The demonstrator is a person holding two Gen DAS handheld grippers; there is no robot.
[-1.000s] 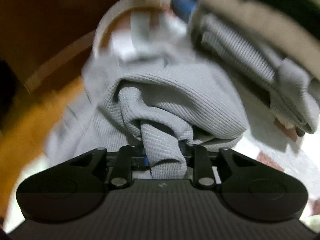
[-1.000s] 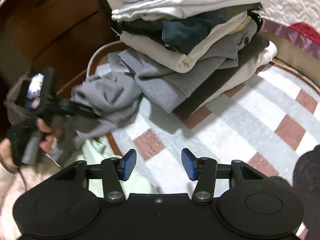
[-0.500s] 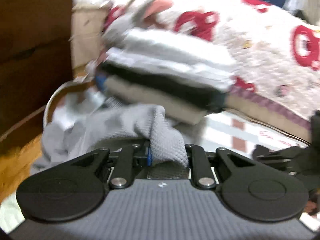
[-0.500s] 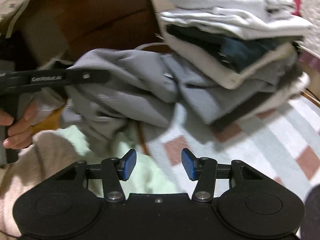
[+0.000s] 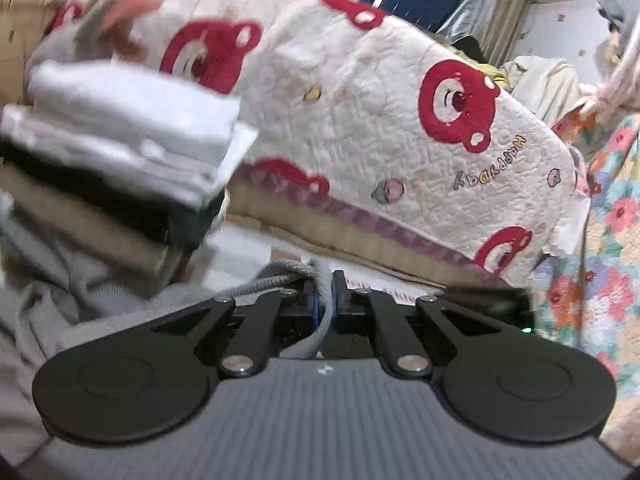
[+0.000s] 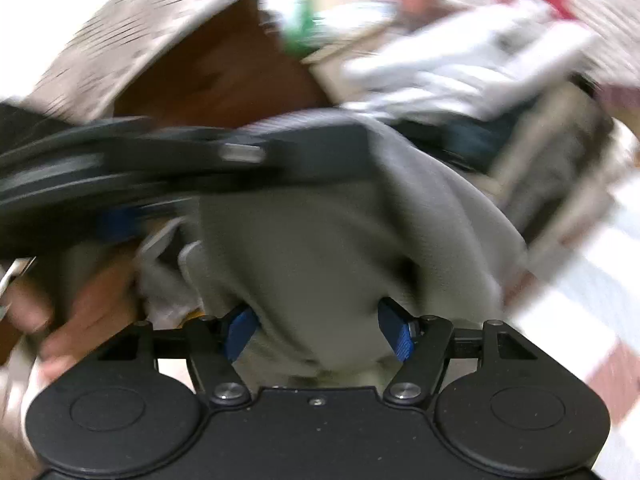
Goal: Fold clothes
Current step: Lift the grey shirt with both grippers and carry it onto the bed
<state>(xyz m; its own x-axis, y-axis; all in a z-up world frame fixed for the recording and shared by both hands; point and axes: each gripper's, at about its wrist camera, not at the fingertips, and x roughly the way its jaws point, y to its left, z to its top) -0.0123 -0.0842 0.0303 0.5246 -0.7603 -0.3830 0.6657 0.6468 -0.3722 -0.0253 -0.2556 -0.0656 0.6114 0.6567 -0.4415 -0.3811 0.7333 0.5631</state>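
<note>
Grey garment (image 5: 276, 280) between pinching fingers (image 5: 316, 304)

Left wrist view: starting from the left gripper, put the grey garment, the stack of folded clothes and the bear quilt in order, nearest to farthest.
1. Grey garment: pinched between the left gripper fingers, trailing off to the left.
2. Stack of folded clothes: up and to the left, just past the garment.
3. Bear quilt: behind the stack, spreading across the upper right.
</note>
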